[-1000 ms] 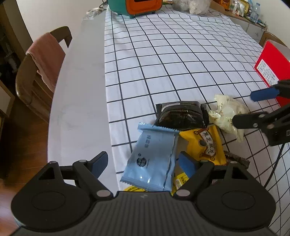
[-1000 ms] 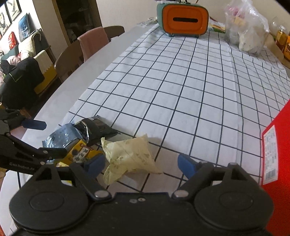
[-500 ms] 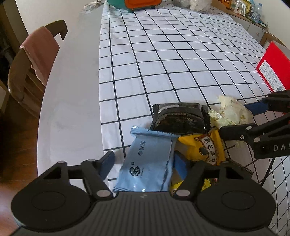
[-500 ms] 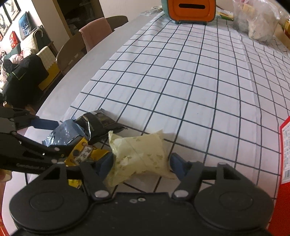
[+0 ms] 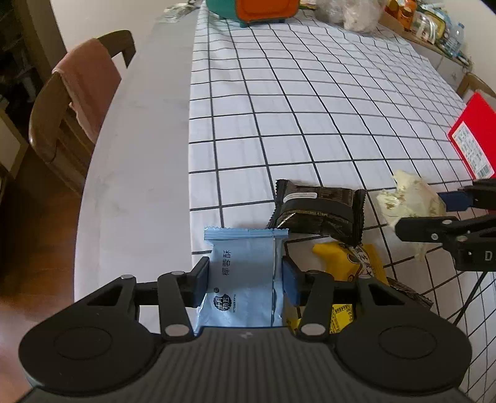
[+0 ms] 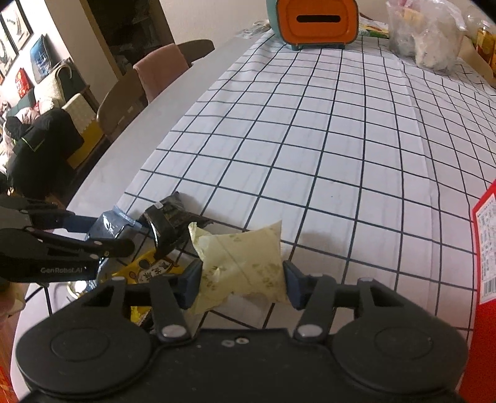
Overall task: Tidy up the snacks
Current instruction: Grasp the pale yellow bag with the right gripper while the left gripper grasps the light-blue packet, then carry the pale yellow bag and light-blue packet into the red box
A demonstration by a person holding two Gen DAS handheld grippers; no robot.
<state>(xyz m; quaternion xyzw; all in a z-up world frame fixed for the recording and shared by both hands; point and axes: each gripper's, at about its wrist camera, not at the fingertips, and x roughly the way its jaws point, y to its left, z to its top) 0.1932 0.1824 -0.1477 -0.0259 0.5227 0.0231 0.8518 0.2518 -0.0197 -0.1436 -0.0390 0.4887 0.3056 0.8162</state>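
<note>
Blue-padded left claw (image 5: pixel 245 280) and right claw (image 6: pixel 238 280) close on one packet each.

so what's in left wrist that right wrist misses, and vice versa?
Left wrist only: the blue pack's printed face between the closing left gripper's pads, which touch its sides; bottles on the far shelf.
Right wrist only: the closing right gripper with pads against the pale pack; a dark sofa and framed pictures.
Both: black pack, yellow pack, checked cloth, orange box, red box.
</note>
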